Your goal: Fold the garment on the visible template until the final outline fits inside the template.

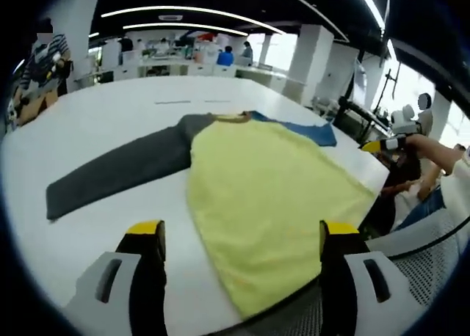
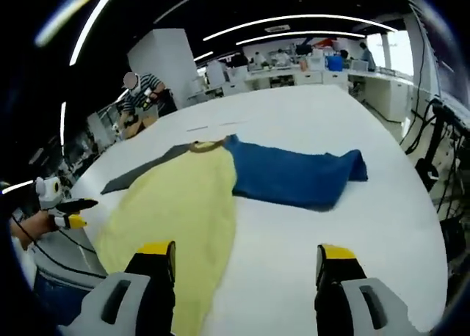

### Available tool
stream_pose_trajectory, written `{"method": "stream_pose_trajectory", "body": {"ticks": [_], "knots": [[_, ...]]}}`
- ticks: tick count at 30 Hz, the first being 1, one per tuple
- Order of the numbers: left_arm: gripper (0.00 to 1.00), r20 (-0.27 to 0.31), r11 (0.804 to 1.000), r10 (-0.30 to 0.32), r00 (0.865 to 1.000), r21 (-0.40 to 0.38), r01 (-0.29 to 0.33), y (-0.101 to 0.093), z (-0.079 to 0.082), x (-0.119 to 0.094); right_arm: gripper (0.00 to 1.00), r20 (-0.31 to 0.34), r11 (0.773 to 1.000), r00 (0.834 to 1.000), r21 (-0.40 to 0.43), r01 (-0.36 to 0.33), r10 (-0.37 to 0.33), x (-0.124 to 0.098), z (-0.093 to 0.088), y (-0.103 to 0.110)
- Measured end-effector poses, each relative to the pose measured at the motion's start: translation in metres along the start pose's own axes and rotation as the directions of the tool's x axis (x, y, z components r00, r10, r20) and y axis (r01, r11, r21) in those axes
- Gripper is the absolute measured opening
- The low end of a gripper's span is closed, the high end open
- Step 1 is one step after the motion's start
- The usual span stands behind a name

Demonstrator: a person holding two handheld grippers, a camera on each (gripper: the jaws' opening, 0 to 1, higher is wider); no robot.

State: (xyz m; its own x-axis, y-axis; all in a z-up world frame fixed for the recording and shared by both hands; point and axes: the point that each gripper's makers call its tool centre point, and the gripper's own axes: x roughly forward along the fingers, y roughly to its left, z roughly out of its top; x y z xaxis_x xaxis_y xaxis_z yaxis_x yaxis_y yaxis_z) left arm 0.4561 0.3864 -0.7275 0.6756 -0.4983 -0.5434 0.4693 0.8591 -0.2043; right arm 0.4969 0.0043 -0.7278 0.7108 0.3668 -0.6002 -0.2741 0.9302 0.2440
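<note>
Across the broad white table (image 1: 110, 123) lies the garment (image 1: 272, 182), a long-sleeved top spread flat, with its yellow body (image 1: 264, 196) reaching toward the near edge. Its gray sleeve (image 1: 117, 171) stretches out to one side and its blue sleeve (image 2: 294, 176) to the other, folded back near its end in the right gripper view. The small brown-edged collar (image 2: 205, 145) sits at the far end of the yellow body. No template outline can be made out on the table around the garment. Low in the left gripper view, the left gripper (image 1: 242, 237) hangs above the yellow hem with its yellow-tipped jaws spread wide and nothing between them. Likewise the right gripper (image 2: 246, 259) has its jaws wide apart and empty, over the table just beside the yellow body. Behind the table, people stand at distant benches (image 2: 308, 68).
</note>
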Motion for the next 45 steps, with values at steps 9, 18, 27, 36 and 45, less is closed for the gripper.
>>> {"method": "stream_pose_trajectory", "body": {"ticks": [9,18,27,36,45], "knots": [[0.95,0.02,0.999,-0.031,0.999,0.027,0.03,-0.007,0.008,0.002,0.85,0.146,0.994,0.985,0.08,0.075,-0.086,0.011,0.043,-0.052],[0.99,0.055,0.999,-0.034,0.998,0.038,0.032,-0.007,0.016,0.0,0.73,0.153,0.981,0.972,0.109,0.161,-0.176,0.02,0.062,-0.096],[0.99,0.069,0.999,-0.031,0.997,0.046,0.028,-0.006,0.022,-0.004,0.48,0.131,0.966,0.96,0.113,0.234,-0.248,0.031,0.063,-0.128],[0.98,0.065,0.999,-0.018,0.998,0.04,0.015,-0.004,0.022,-0.005,0.28,0.093,0.953,0.953,0.123,0.277,-0.289,0.054,0.061,-0.173],[0.96,0.059,0.999,-0.009,0.998,0.047,0.006,-0.005,0.024,-0.004,0.22,0.068,0.943,0.945,0.121,0.31,-0.319,0.069,0.056,-0.186]]}}
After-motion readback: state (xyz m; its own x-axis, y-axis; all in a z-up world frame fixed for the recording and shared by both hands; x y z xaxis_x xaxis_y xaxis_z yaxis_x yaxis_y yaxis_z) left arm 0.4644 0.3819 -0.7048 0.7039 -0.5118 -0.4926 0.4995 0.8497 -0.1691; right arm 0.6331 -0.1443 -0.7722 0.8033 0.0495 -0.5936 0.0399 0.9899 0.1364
